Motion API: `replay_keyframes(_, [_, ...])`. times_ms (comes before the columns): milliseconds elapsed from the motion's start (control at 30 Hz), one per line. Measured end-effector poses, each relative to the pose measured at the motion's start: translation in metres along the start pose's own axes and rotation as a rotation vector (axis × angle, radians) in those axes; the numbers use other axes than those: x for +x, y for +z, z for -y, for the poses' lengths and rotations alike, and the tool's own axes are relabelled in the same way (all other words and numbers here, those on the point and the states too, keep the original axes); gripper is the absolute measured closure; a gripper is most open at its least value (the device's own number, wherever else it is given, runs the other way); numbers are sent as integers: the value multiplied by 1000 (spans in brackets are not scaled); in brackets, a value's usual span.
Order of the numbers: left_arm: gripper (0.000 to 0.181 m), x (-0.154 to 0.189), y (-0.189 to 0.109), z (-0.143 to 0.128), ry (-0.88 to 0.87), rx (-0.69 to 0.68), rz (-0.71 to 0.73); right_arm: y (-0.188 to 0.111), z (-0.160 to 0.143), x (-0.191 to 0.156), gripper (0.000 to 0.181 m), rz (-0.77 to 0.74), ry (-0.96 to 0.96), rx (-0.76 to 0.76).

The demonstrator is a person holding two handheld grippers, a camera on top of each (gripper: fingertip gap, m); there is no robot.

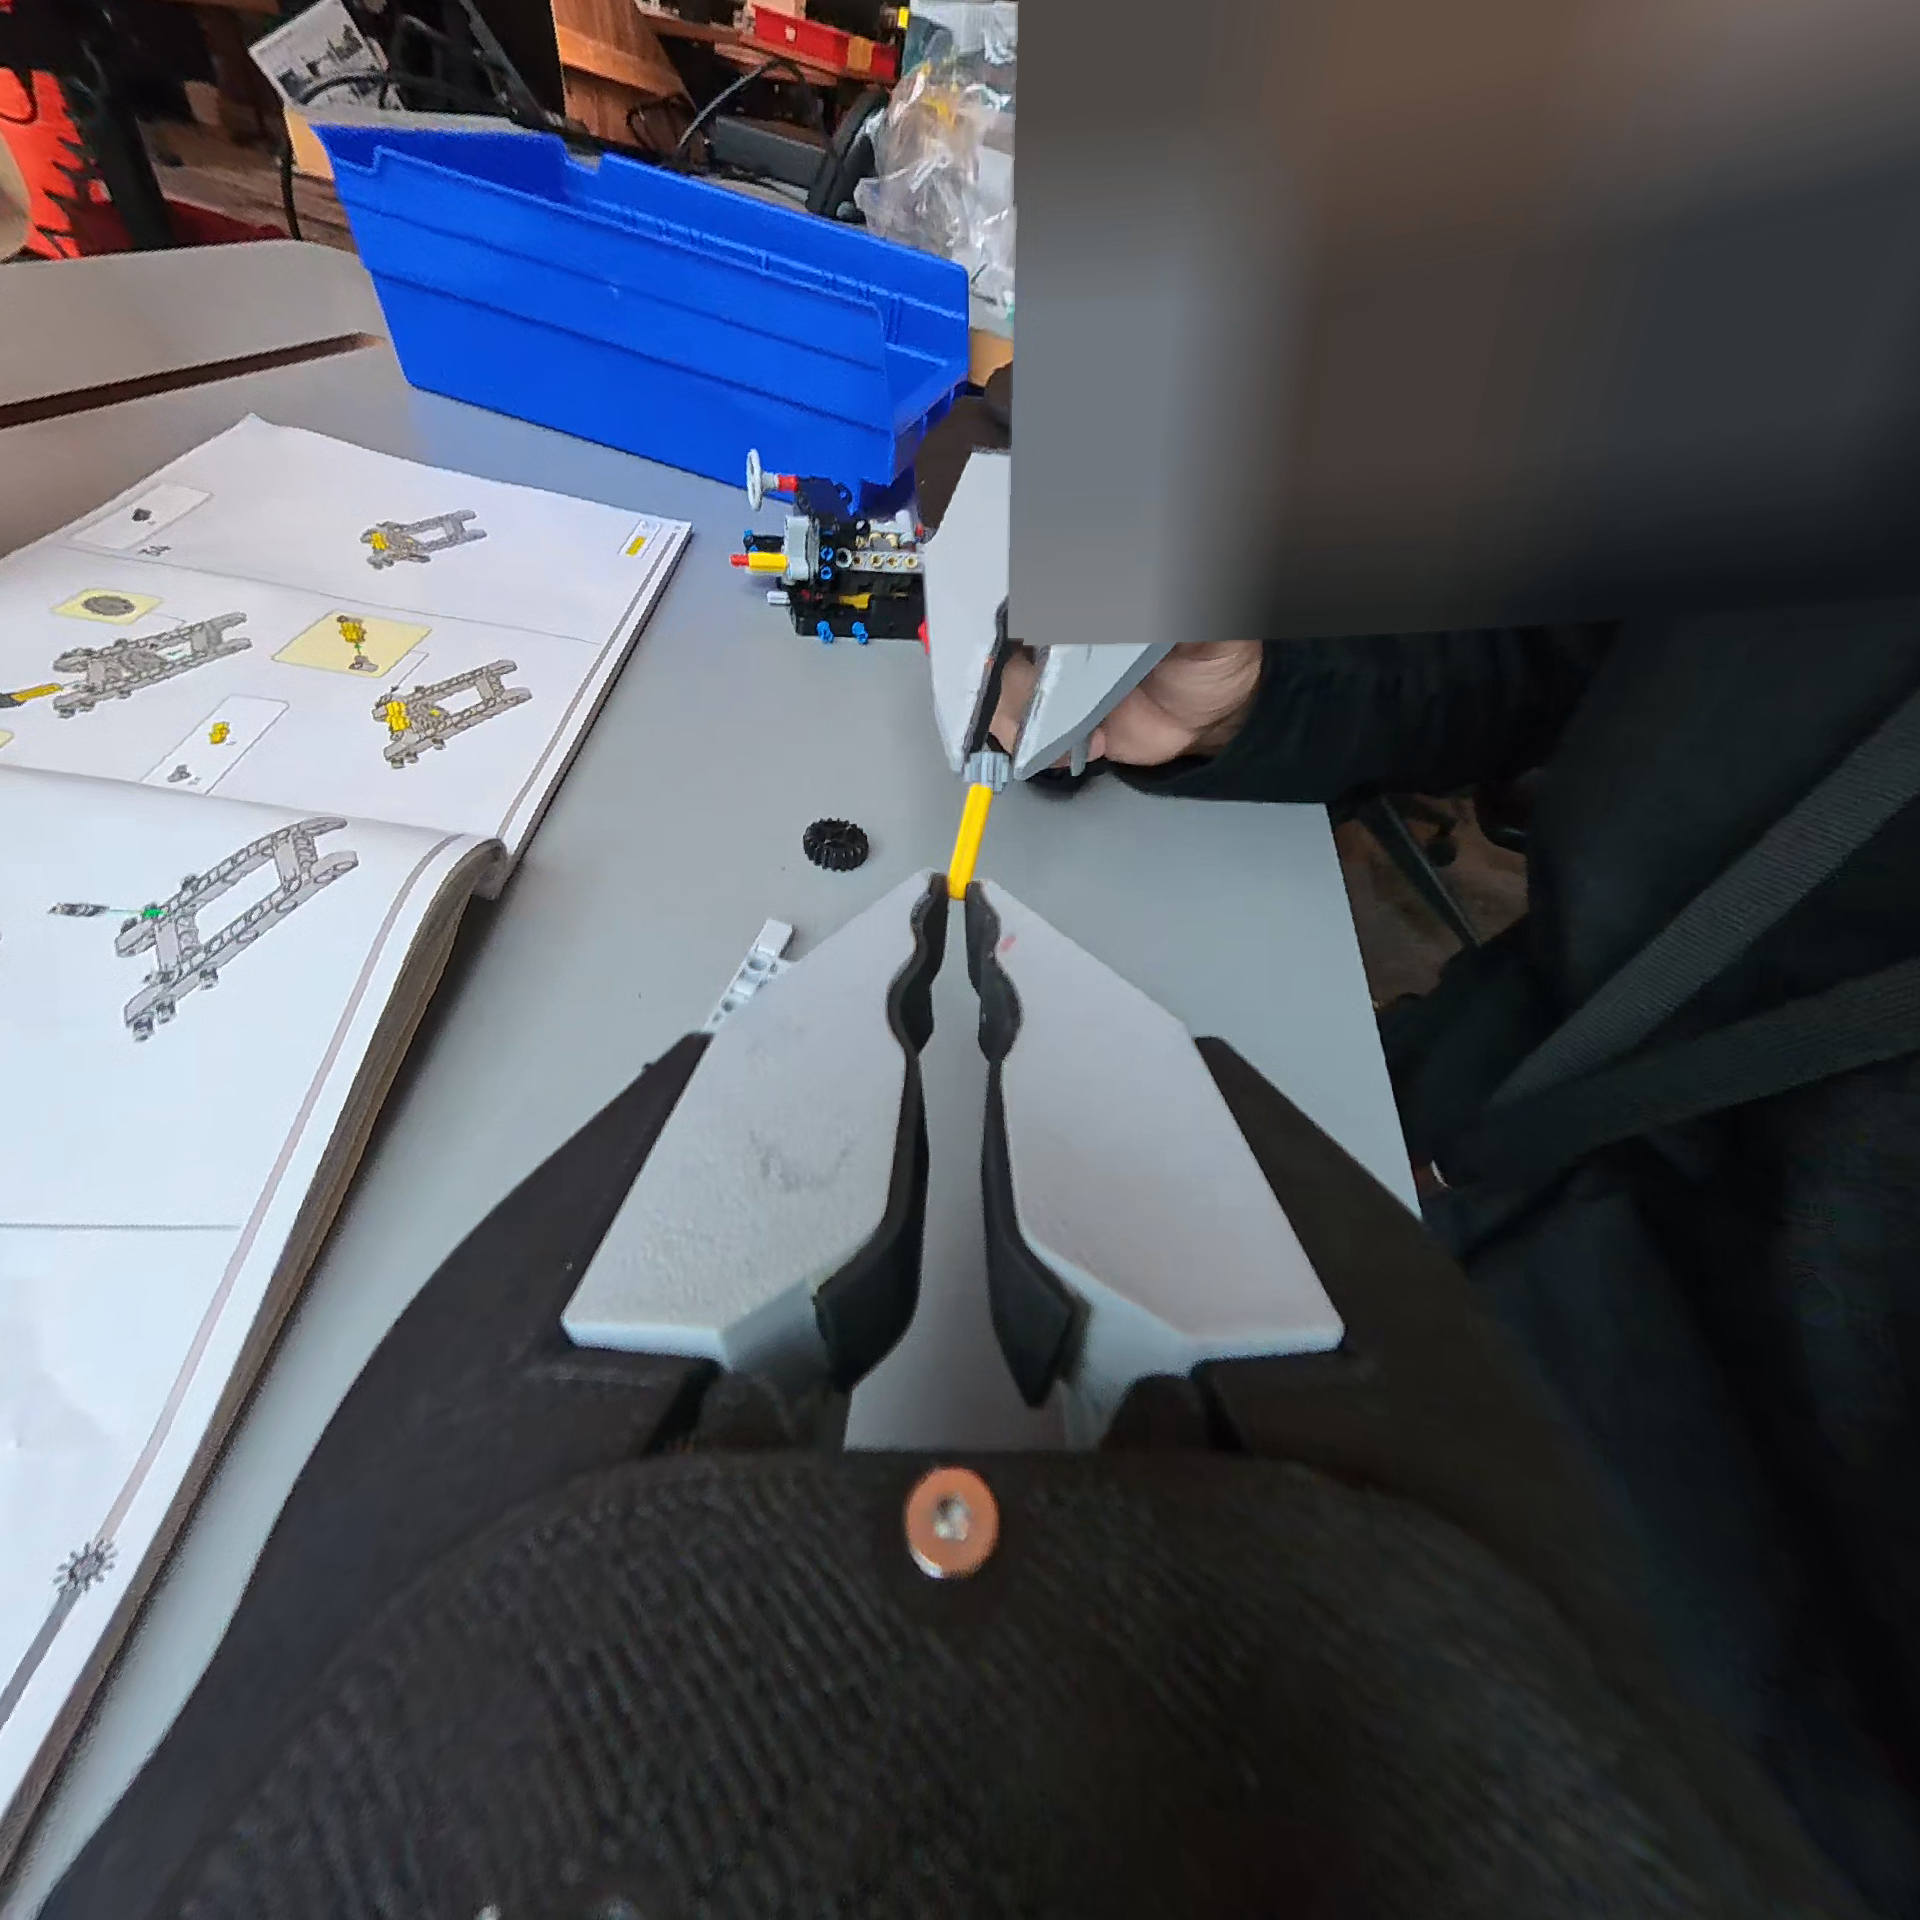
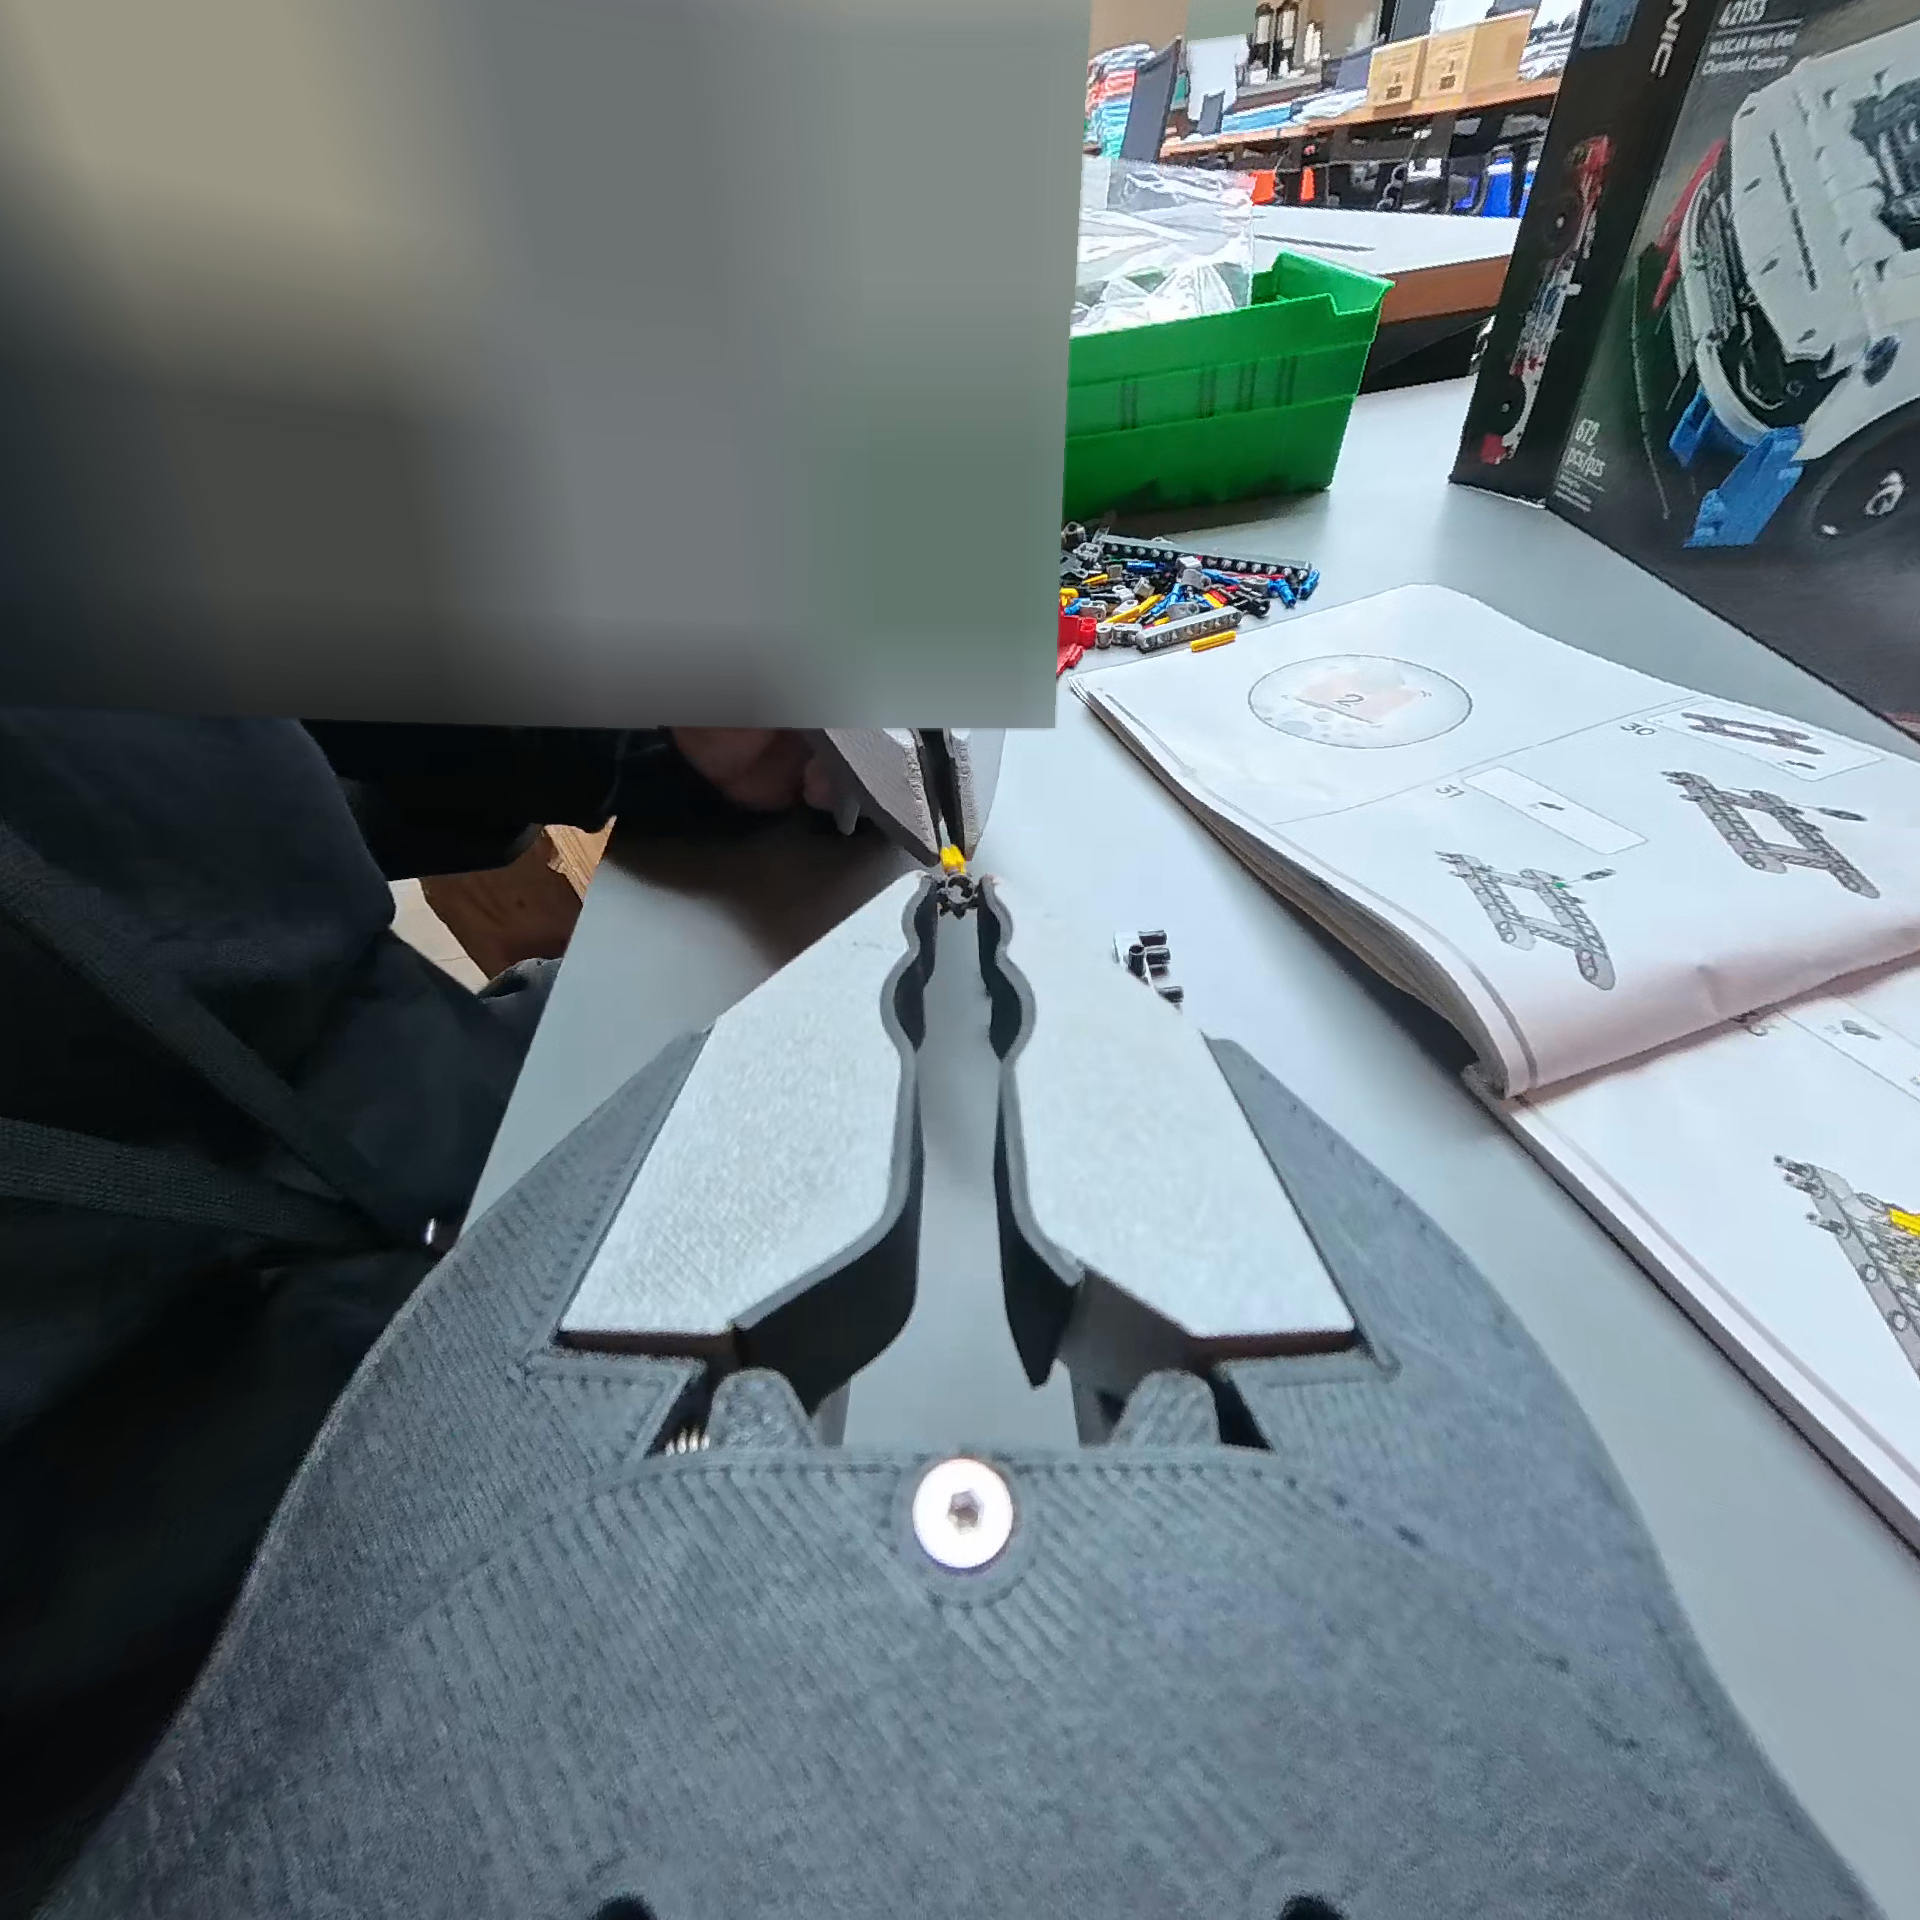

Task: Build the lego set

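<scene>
In the left wrist view my left gripper [image 1: 956, 891] is shut on the near end of a yellow axle [image 1: 971, 831], held above the grey table [image 1: 1143, 935]. My right gripper [image 1: 989, 771] meets it from the far side, shut on a small grey bush [image 1: 985, 771] at the axle's far end. In the right wrist view my right gripper [image 2: 956, 894] pinches that bush [image 2: 956, 894], with the axle's yellow end [image 2: 952, 858] just beyond it in the left gripper [image 2: 940, 821]. A black gear [image 1: 834, 840] lies on the table to the left.
An open instruction booklet [image 1: 260, 727] lies on the left, and it also shows in the right wrist view [image 2: 1558, 831]. A partial build [image 1: 842, 566] stands before a blue bin [image 1: 644, 301]. A white beam [image 1: 753, 966], a loose parts pile [image 2: 1164, 597], small black pieces [image 2: 1148, 951], a green bin [image 2: 1216, 405] and the set's box [image 2: 1714, 260] are around. Only a small space, under 4 cm, lies between the two pairs of fingers. It is some 11 cm from my right tips to the black gear [image 1: 834, 840].
</scene>
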State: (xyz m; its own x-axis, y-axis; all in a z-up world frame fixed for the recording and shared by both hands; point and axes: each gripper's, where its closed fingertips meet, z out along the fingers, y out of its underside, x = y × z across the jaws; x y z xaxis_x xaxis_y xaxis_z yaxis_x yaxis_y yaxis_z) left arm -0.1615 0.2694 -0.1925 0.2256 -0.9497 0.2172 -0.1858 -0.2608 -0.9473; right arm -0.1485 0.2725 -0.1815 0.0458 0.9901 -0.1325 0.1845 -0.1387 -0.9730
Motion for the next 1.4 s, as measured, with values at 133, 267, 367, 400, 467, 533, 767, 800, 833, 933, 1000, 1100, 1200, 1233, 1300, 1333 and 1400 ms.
replay_keyframes(133, [181, 1, 3, 1, 14, -3, -16, -8, 4, 1, 177, -26, -31, 6])
replay_keyframes(267, [181, 0, 4, 2, 6, 7, -10, -18, 11, -4, 178, -35, -62, 39])
replay_keyframes(367, [181, 12, 9, 10, -27, 57, -54, -21, 16, -11, 177, -60, -115, 58])
replay_keyframes(400, [181, 17, 12, 12, -38, 66, -72, -21, 16, -14, 178, -64, -125, 61])
replay_keyframes(467, [181, 25, 17, 14, -40, 81, -82, -22, 15, -18, 177, -71, -142, 60])
replay_keyframes(533, [180, 28, 19, 15, -39, 85, -87, -26, 14, -20, 178, -86, -161, 66])
replay_keyframes(767, [180, 30, 20, 14, -53, 83, -108, -30, 12, -19, 177, -105, -165, 71])
replay_keyframes(800, [180, 30, 20, 13, -54, 82, -112, -29, 11, -19, 177, -103, -165, 71])
replay_keyframes(833, [180, 30, 20, 13, -59, 83, -115, -29, 12, -19, 178, -102, -166, 75])
replay_keyframes(933, [180, 29, 19, 16, -81, 101, -123, -26, 14, -21, 177, -101, -182, 85])
replay_keyframes(1000, [180, 29, 18, 17, -95, 110, -135, -25, 16, -21, 177, -101, -190, 95])
replay_keyframes(1100, [181, 28, 17, 18, -108, 121, -139, -24, 17, -22, 177, -86, -193, 104])
replay_keyframes(1200, [181, 26, 15, 19, -124, 131, -144, -23, 18, -20, 177, -91, -205, 111])
replay_keyframes(1233, [181, 26, 15, 20, -130, 137, -148, -23, 18, -20, 177, -89, -207, 112])
replay_keyframes(1300, [181, 24, 14, 20, -152, 142, -152, -23, 16, -20, 177, -87, -213, 110])
replay_keyframes(1333, [181, 23, 15, 19, -160, 134, -146, -22, 14, -19, 177, -92, -217, 99])
replay_keyframes(1400, [181, 22, 18, 13, -176, 99, -135, -23, 7, -15, 177, -107, -226, 62])
